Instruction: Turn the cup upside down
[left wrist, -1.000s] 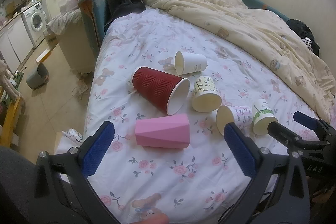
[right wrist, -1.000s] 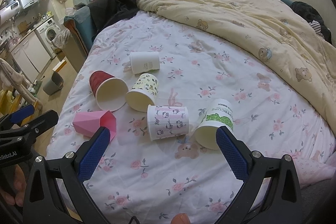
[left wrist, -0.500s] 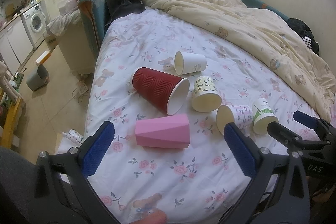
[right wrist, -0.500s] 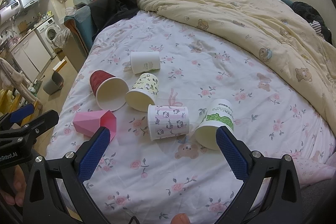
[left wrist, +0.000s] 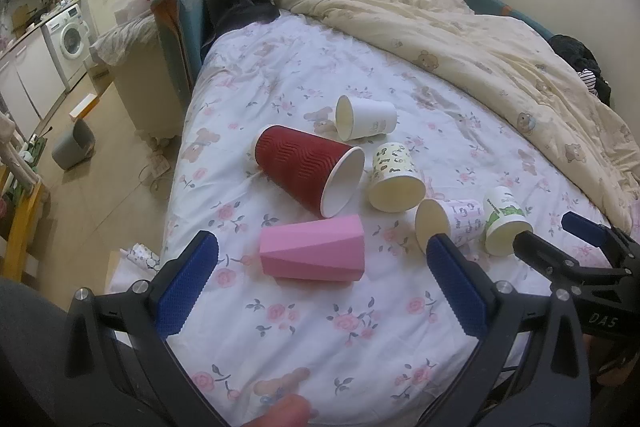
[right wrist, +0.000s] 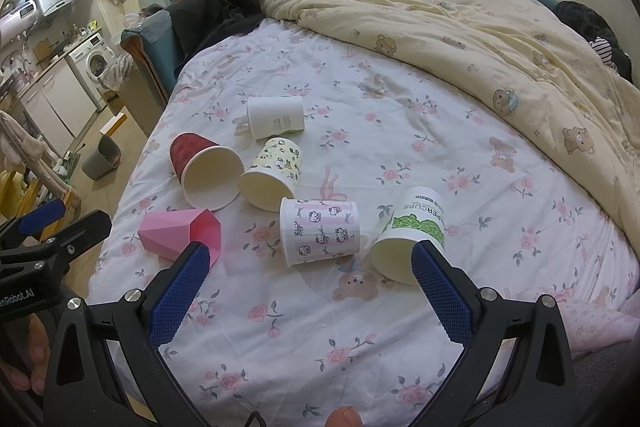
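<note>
1. Since the frames a second ago, almost nothing has moved: both grippers hover at the near edge of the bed, and all six cups lie where they lay.
2. The left gripper [left wrist: 322, 285] is spread wide and empty, with the pink faceted cup [left wrist: 312, 253] on its side at lower centre of its view.
3. The right gripper [right wrist: 308, 293] is likewise wide and empty; the Hello Kitty cup [right wrist: 320, 230] and the green-printed cup [right wrist: 410, 233] lie just above its fingers.
4. Judged next: pick the nearest cup, close across its mid-wall lightly so the paper does not crush, lift, then rotate mouth-down.
5. The floral sheet [right wrist: 400, 131] looks soft; an inverted cup may tip, so set it down flat.
6. Which cup is meant is unclear.
</note>
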A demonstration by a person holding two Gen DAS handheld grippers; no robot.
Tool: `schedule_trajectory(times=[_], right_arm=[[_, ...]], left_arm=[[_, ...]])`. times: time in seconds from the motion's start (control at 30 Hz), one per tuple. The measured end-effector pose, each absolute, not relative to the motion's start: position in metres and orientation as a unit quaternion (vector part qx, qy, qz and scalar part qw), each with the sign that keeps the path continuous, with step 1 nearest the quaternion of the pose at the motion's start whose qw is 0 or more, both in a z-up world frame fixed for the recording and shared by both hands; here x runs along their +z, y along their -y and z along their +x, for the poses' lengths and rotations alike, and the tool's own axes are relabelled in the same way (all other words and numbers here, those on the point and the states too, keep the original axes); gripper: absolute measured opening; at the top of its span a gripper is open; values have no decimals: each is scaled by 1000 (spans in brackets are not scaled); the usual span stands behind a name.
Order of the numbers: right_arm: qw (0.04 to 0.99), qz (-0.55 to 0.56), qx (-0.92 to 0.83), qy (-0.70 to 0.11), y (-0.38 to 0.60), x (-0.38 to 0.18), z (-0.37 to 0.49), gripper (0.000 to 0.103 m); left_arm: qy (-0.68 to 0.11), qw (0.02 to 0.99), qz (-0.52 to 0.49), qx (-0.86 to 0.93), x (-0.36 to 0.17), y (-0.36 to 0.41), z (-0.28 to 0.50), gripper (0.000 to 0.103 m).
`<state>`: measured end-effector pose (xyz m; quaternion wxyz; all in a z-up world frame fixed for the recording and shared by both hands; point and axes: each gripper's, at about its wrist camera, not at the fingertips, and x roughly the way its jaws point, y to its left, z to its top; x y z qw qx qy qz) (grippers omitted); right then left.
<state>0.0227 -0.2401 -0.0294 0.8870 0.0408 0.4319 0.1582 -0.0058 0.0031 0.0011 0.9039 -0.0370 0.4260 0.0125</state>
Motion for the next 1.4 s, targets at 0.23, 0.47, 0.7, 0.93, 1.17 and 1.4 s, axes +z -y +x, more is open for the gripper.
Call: schedule_trajectory(times=[0.23, 0.47, 0.7, 0.93, 1.17, 1.4], right_arm=[[887, 42, 158, -433, 240, -30, 23, 103], [884, 44, 156, -439, 241, -32, 24, 103], [847, 83, 185, -492, 247, -36, 55, 103], [741, 92, 233, -623, 211, -68, 131, 103], [707, 122, 223, -660, 177, -93, 195, 91], [676, 130, 204, -696, 164, -128, 222, 84]], left_arm=[[-430, 902, -41, 14, 0, -6, -5, 103], [-441, 896, -46, 14, -1, -6, -1, 103], [-459, 886, -54, 29, -6, -14, 6, 103], [-490, 867, -67, 62, -19, -33, 16, 103], [-498, 860, -82, 74, -23, -45, 20, 103], [-501, 857, -99, 74, -22, -51, 21, 103]])
